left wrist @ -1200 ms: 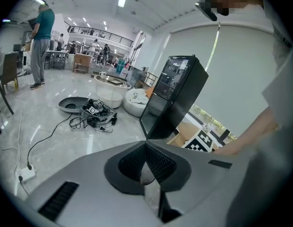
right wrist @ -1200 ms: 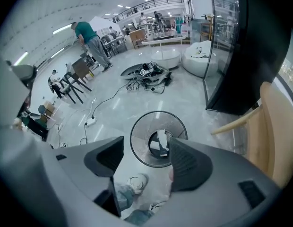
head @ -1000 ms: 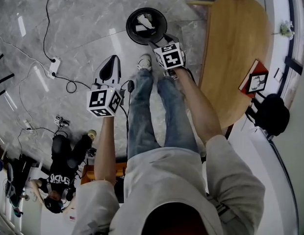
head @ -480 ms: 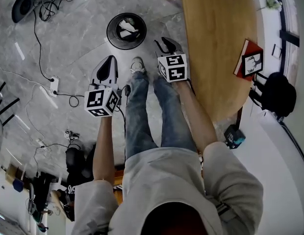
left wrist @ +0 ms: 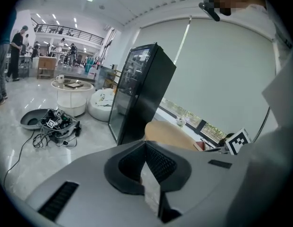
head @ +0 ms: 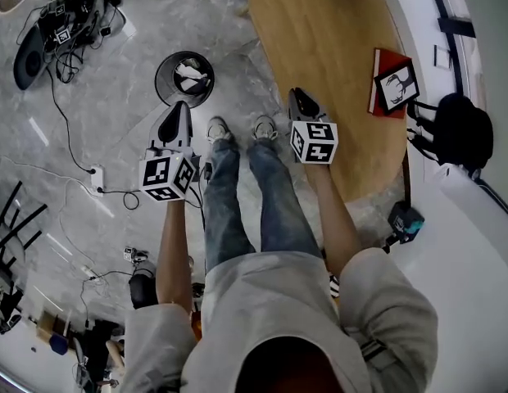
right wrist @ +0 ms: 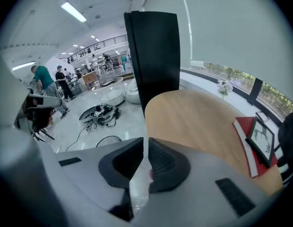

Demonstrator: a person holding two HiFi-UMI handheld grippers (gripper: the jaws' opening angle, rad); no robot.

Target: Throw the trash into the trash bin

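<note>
My left gripper (head: 179,106) hangs over the grey floor (head: 98,129), just on the near side of the trash bin (head: 161,70), with its fingers pressed together on nothing. My right gripper (head: 297,94) is well to the right, at the left edge of the wooden table (head: 328,39). Its fingers have just been closing and now leave only a thin slit, with nothing between them. The white trash (head: 191,75) lies inside the bin. A red book (head: 377,97) lies on the table's right side.
</note>
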